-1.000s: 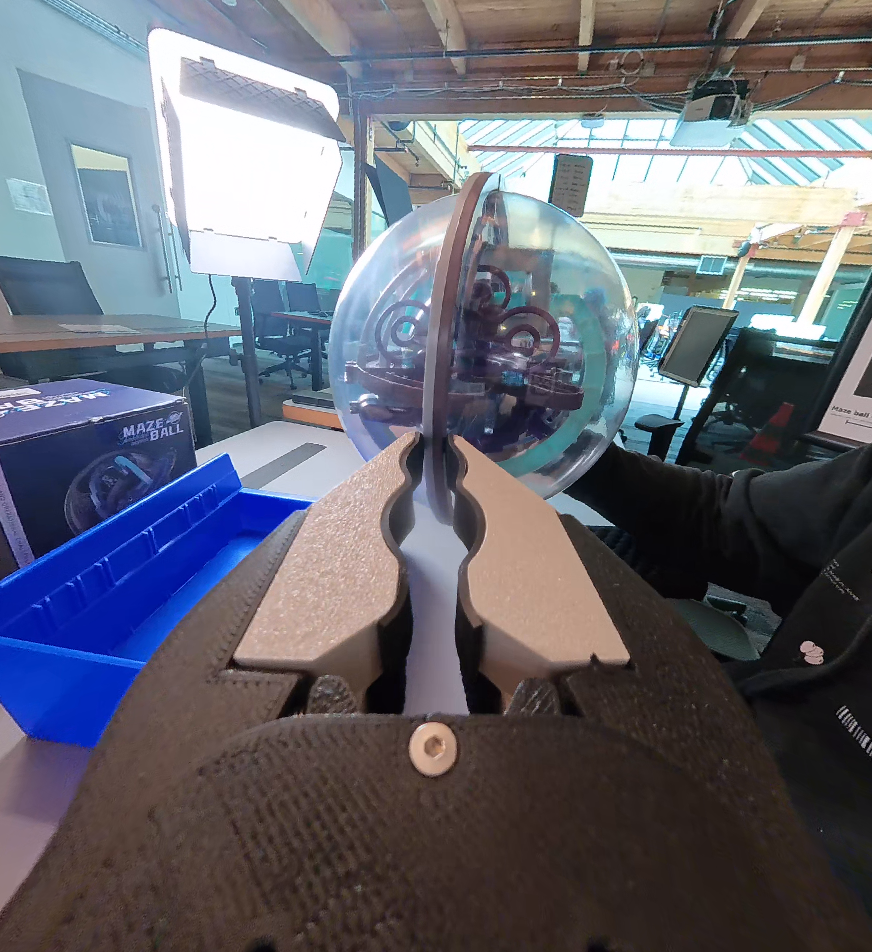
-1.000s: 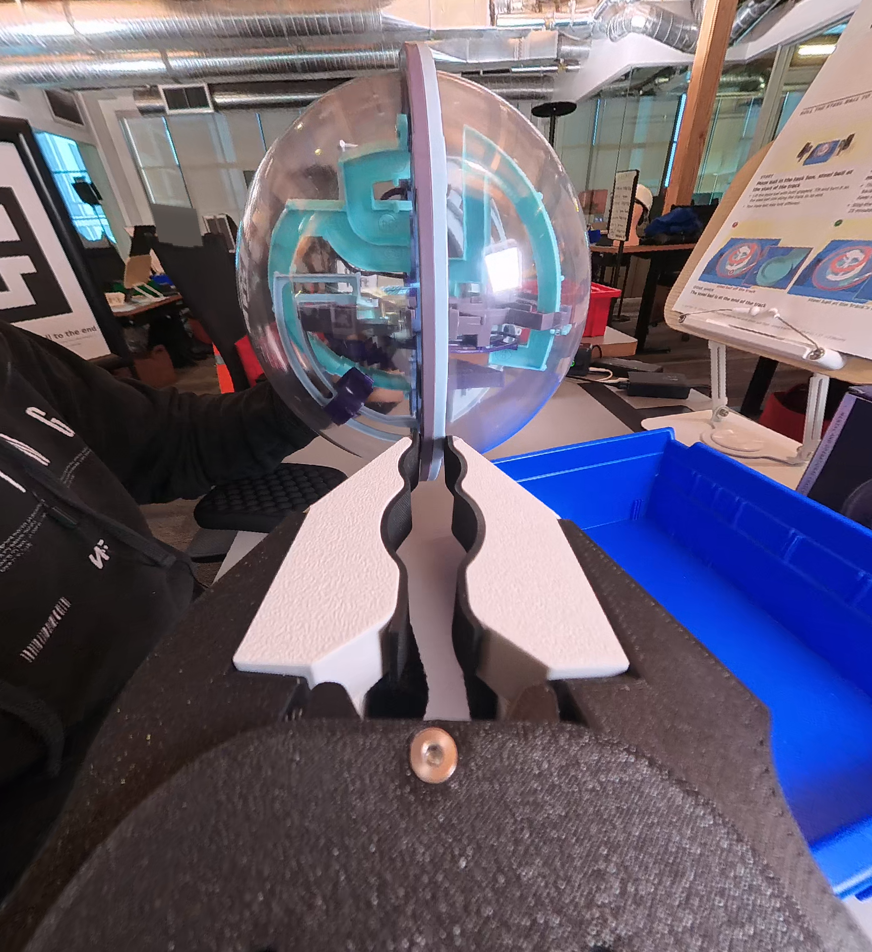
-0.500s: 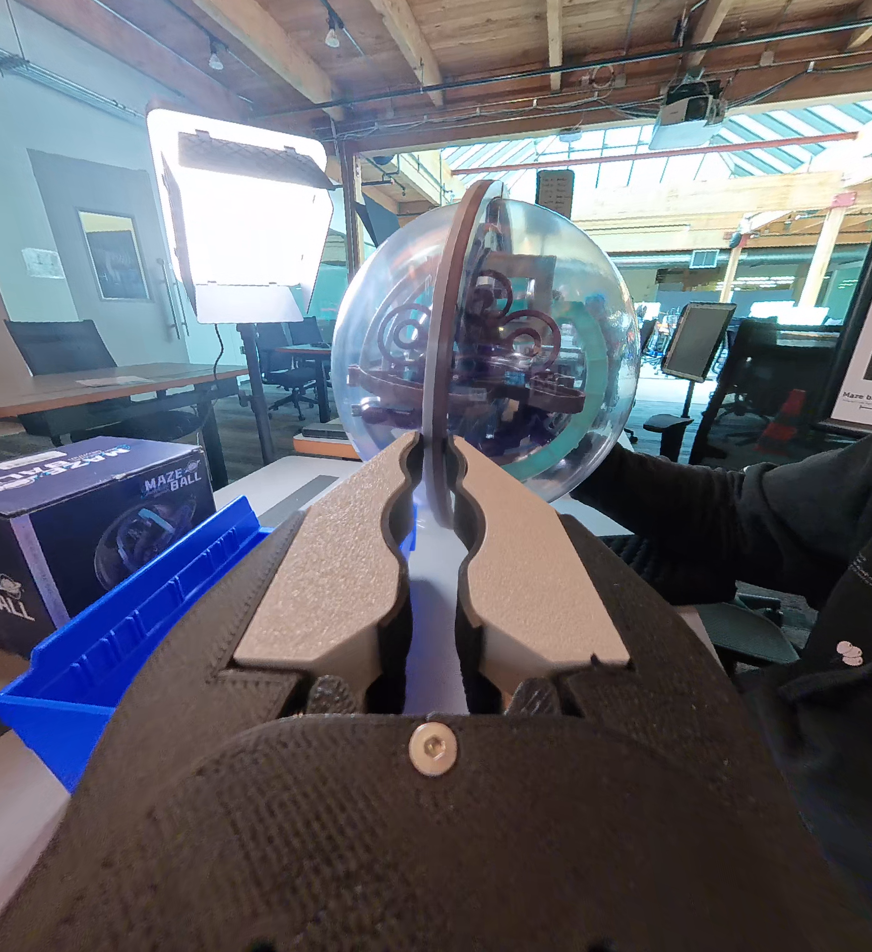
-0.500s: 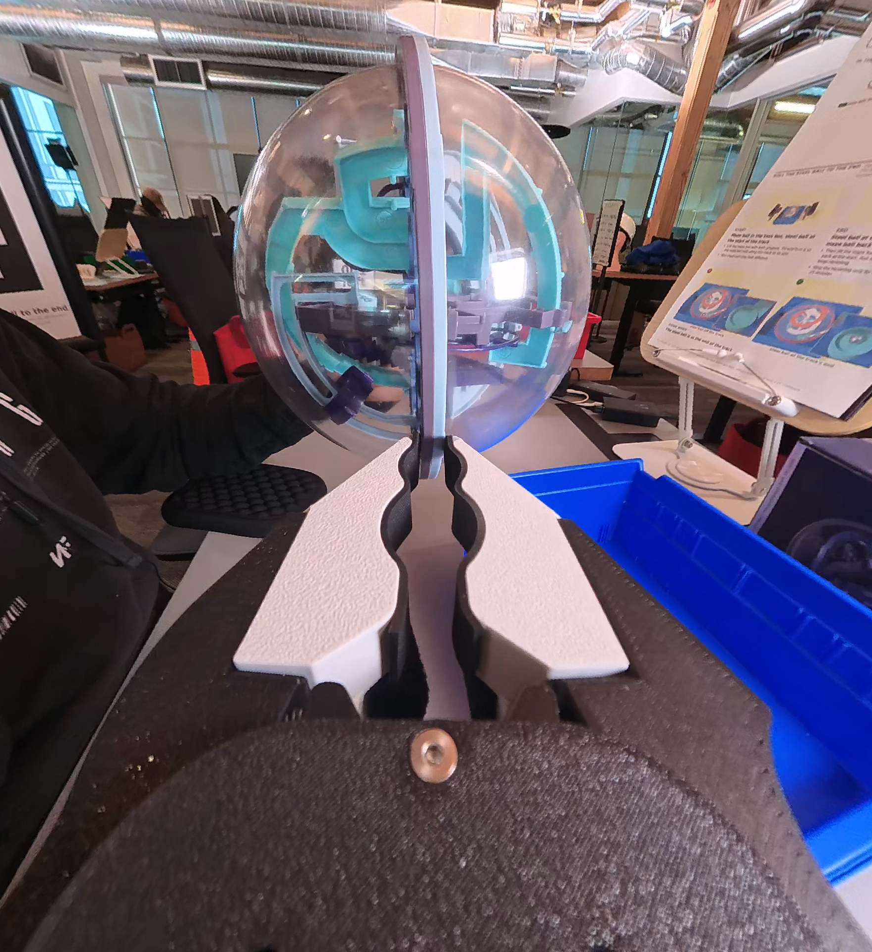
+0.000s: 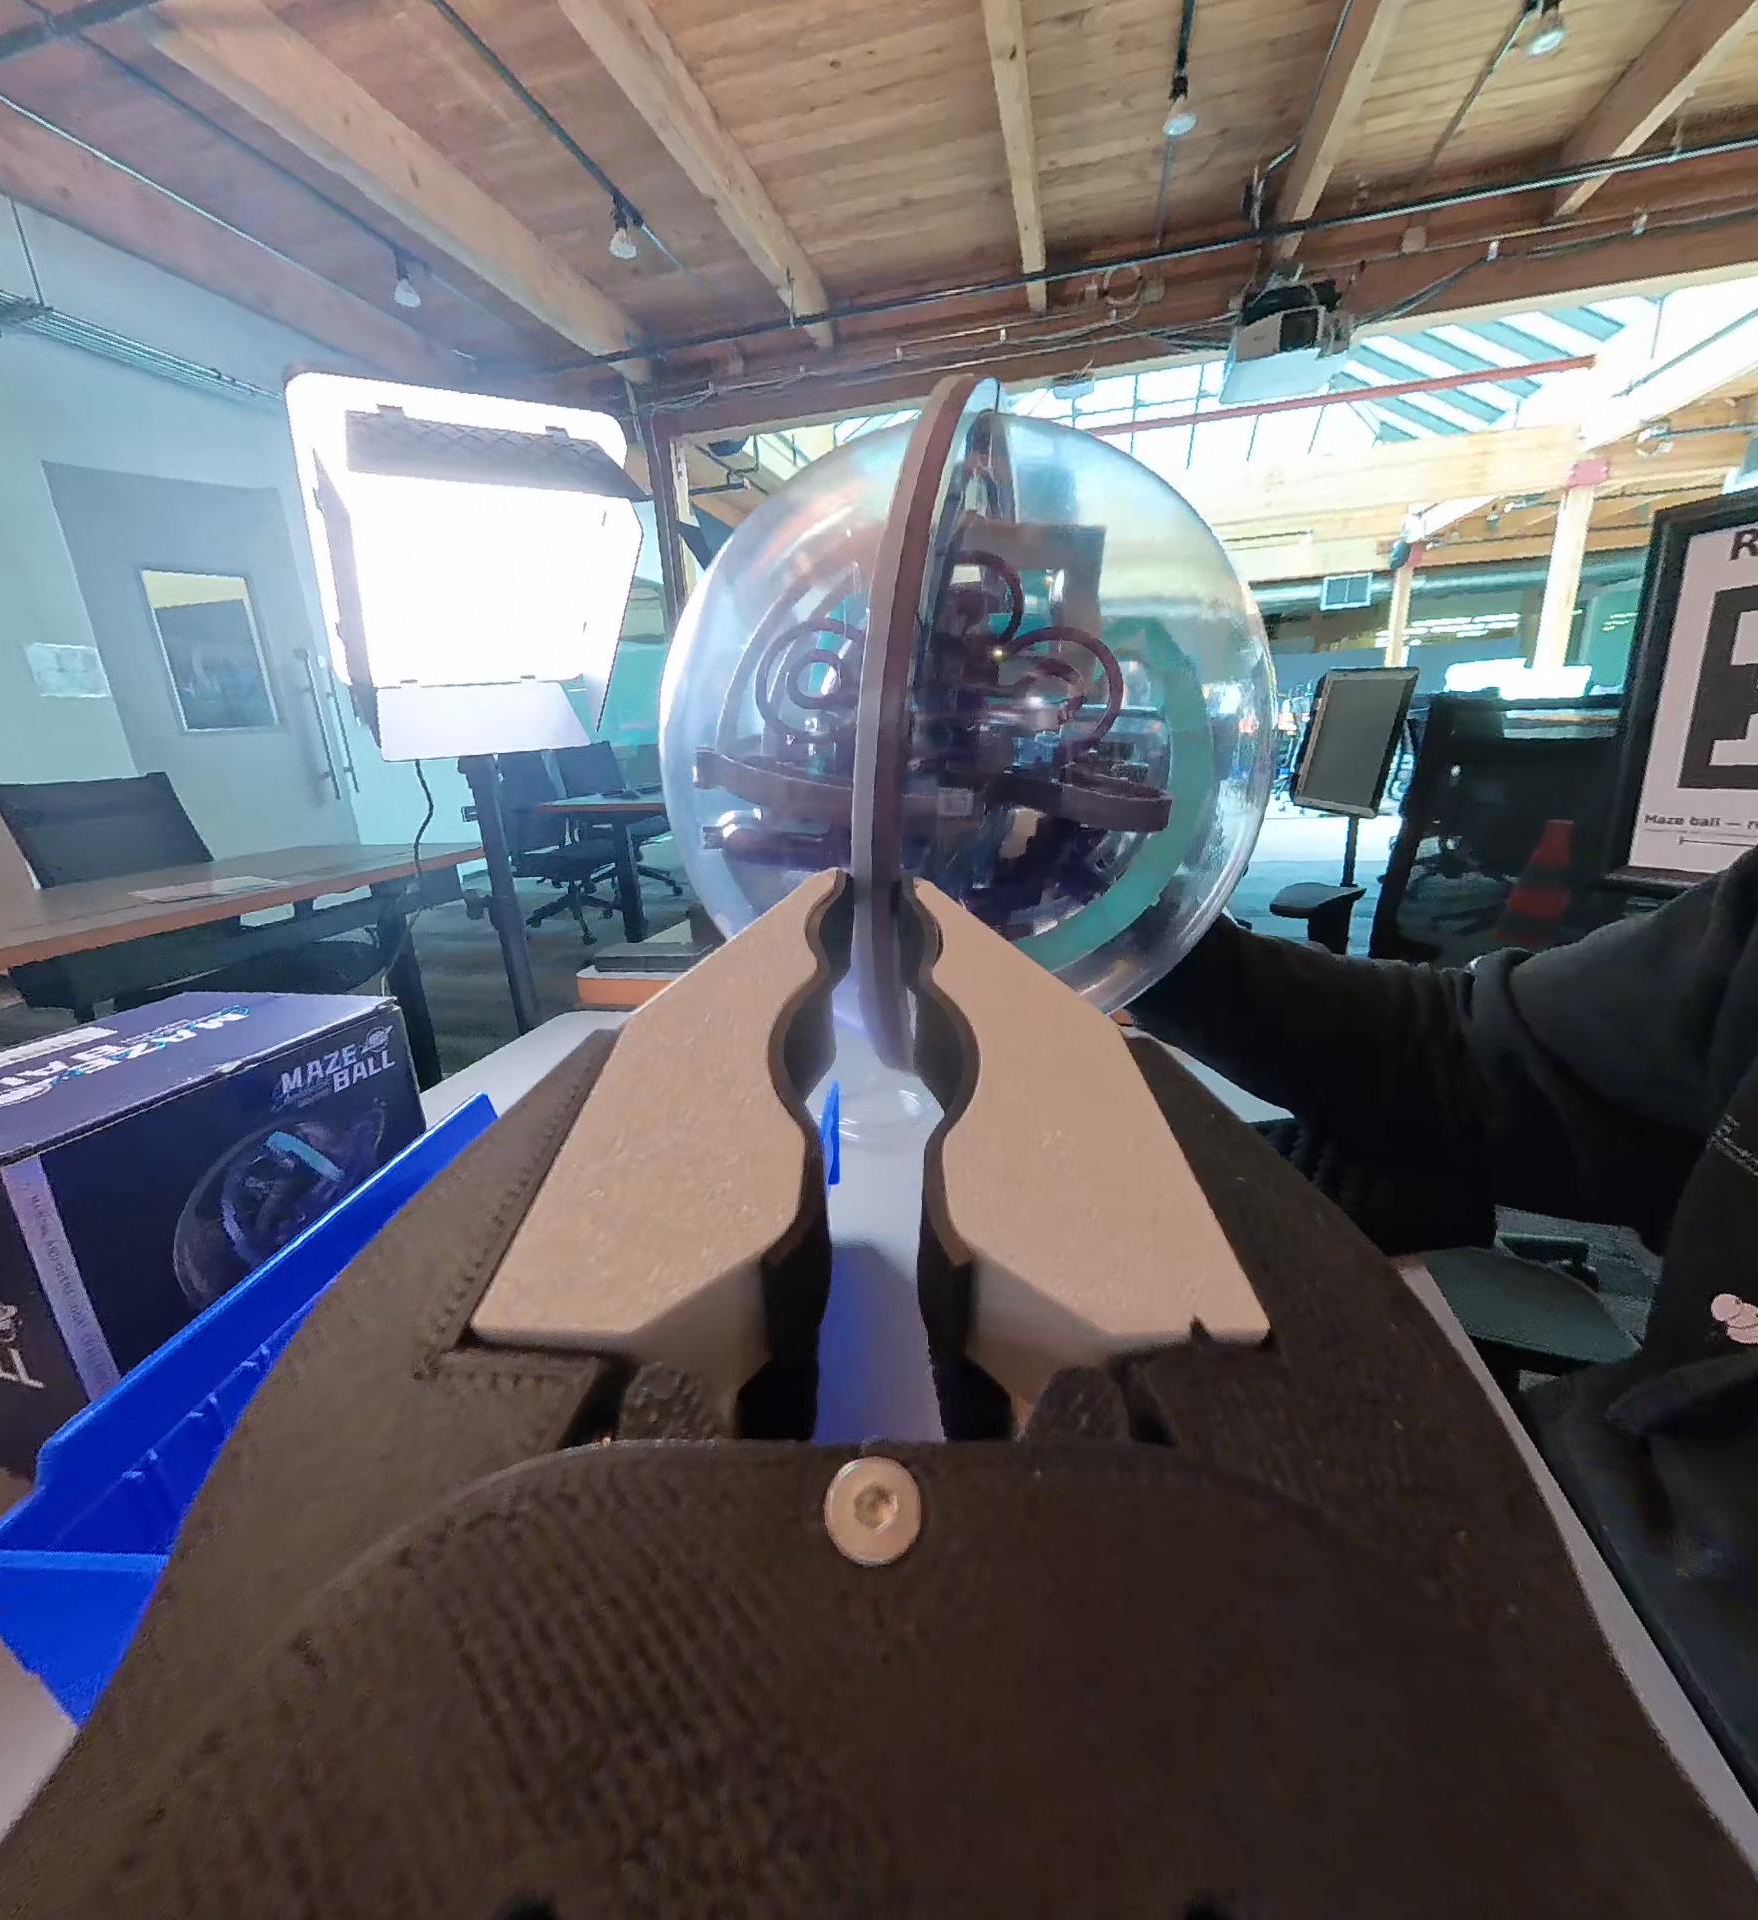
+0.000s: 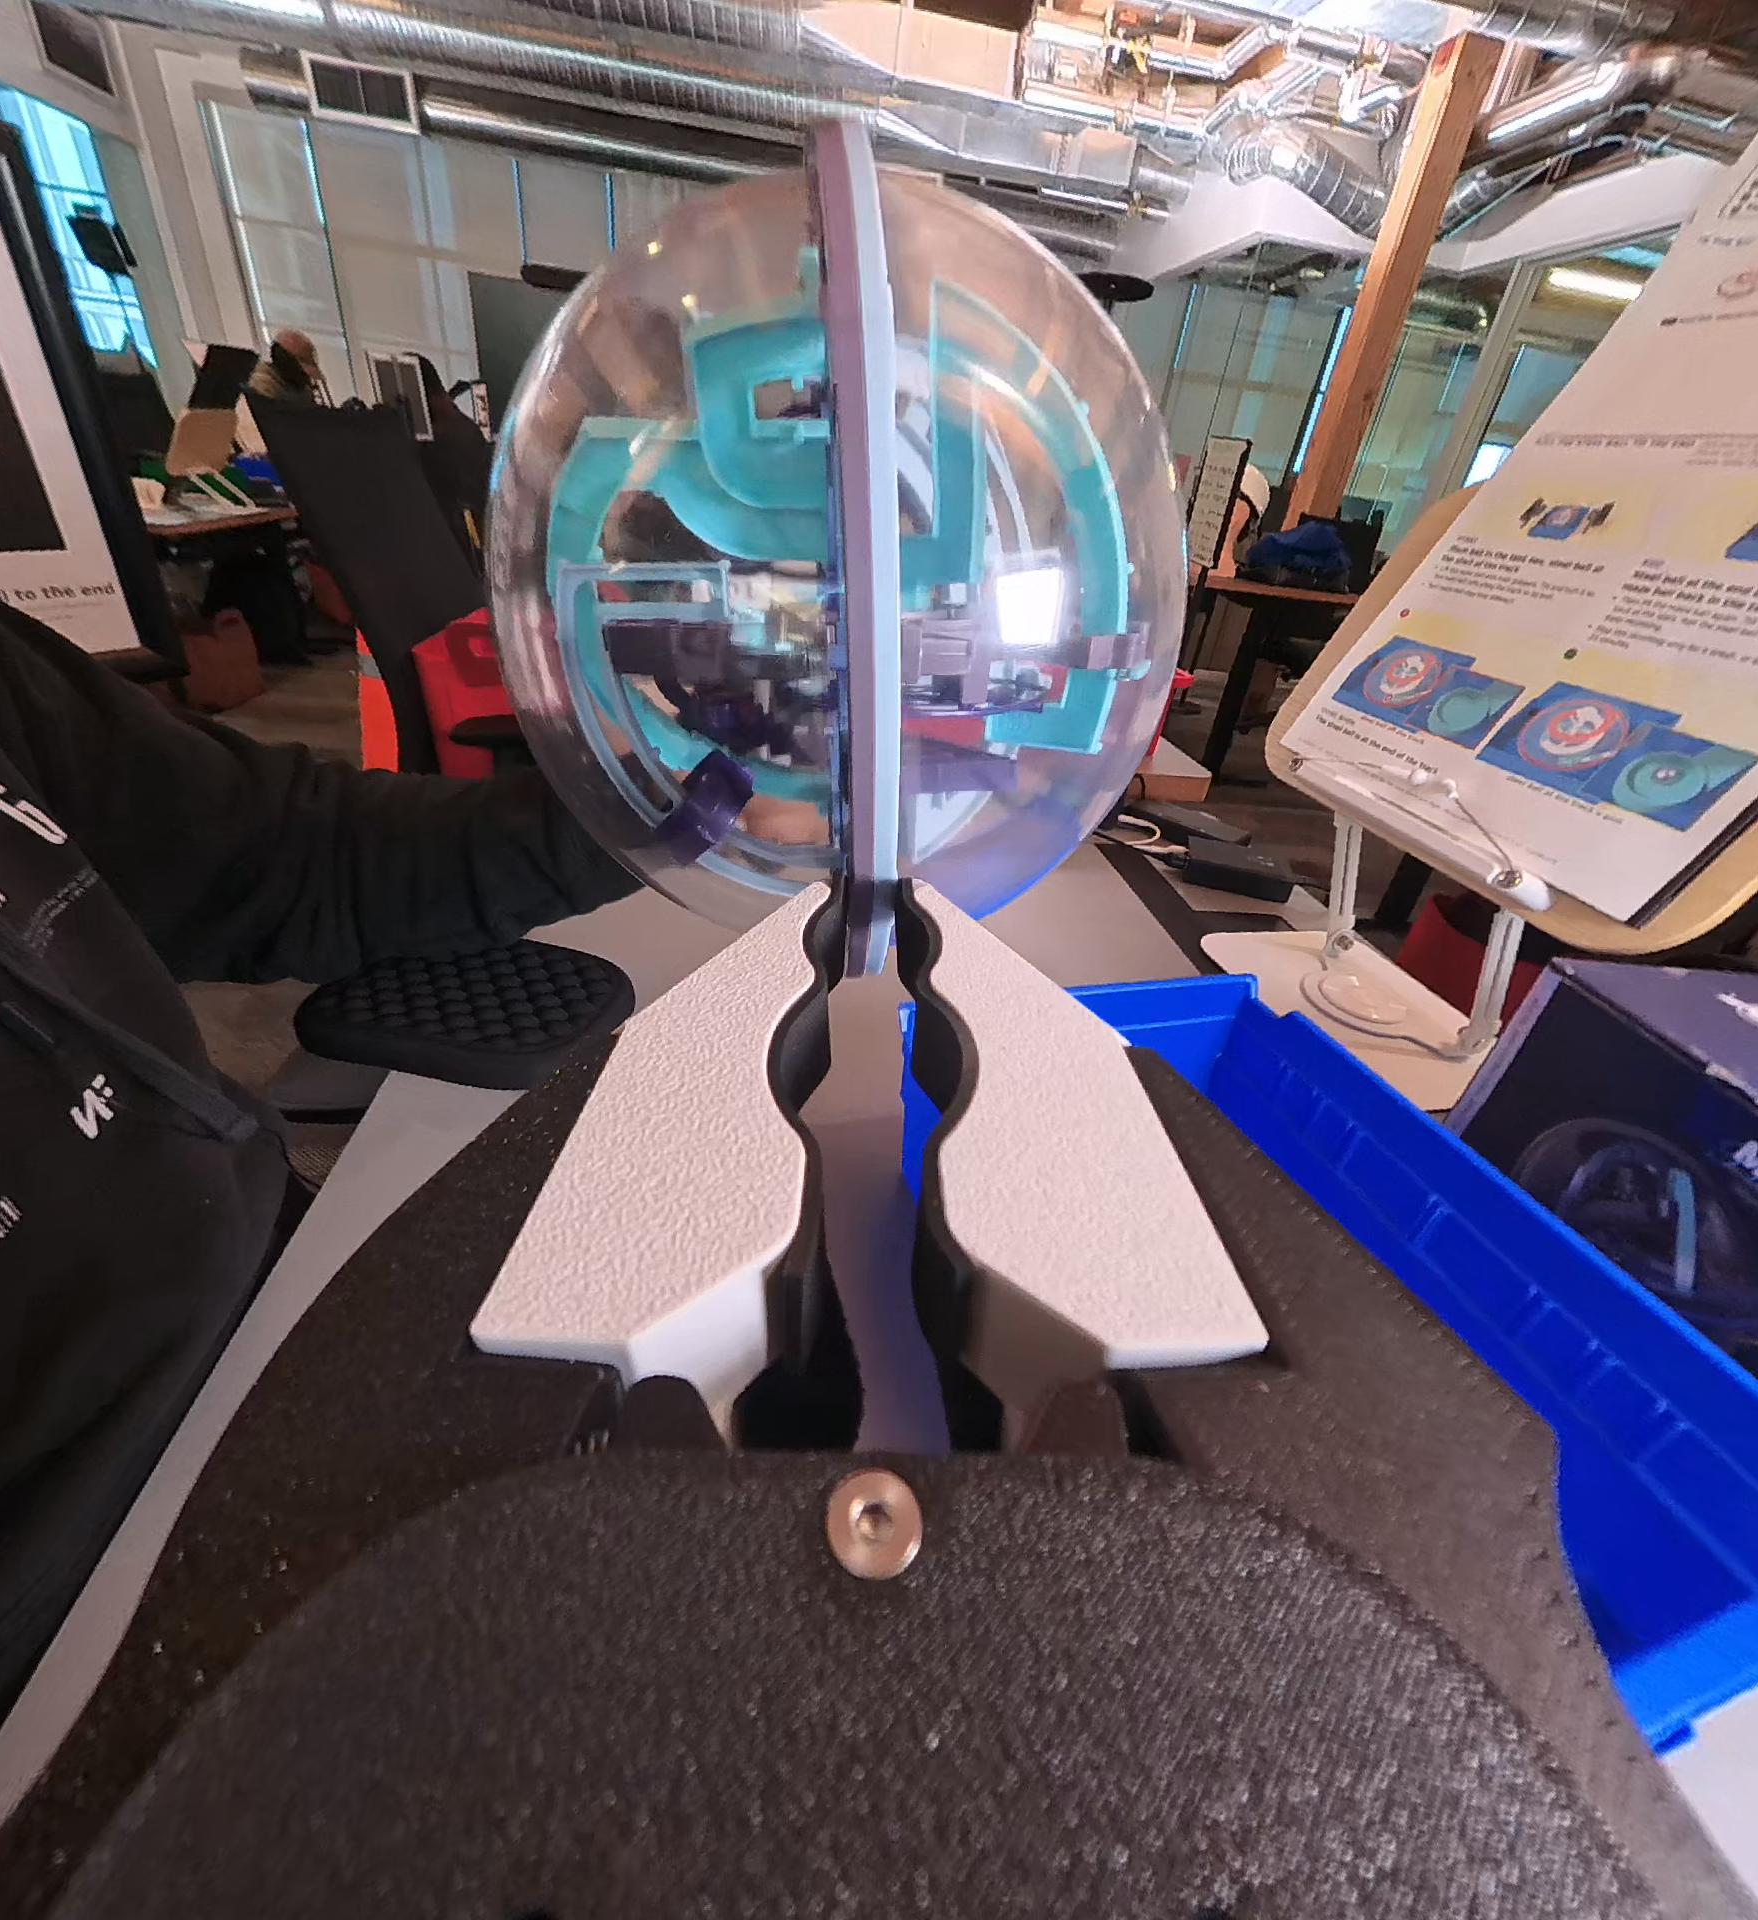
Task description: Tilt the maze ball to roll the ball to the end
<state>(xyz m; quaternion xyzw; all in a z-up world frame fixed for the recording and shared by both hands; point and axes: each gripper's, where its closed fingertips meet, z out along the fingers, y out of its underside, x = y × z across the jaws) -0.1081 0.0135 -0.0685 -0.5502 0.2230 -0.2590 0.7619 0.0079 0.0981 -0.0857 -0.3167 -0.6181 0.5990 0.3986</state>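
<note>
Both tongs grip the maze ball by its rim, holding it up off the tabletop.

The left tongs [image 5: 875, 914] and right tongs [image 6: 867, 909] are each closed on the flat rim of the clear maze ball [image 5: 968, 717], from opposite sides. A blue bin [image 6: 1477, 1226] sits just below and beside them, a dark box [image 5: 127, 1174] past it. A black sleeve [image 5: 1457, 1060] reaches in behind the ball. A lamp panel [image 5: 470, 561] glares beyond.

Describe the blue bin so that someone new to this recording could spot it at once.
Start at the clear maze ball, held up by its flat rim between the right gripper and the left gripper. On the table just below it lies the blue bin, long, open-topped and empty as far as it shows. The dark printed box beside it is closed cardboard; the bin is bright blue ribbed plastic.
</note>
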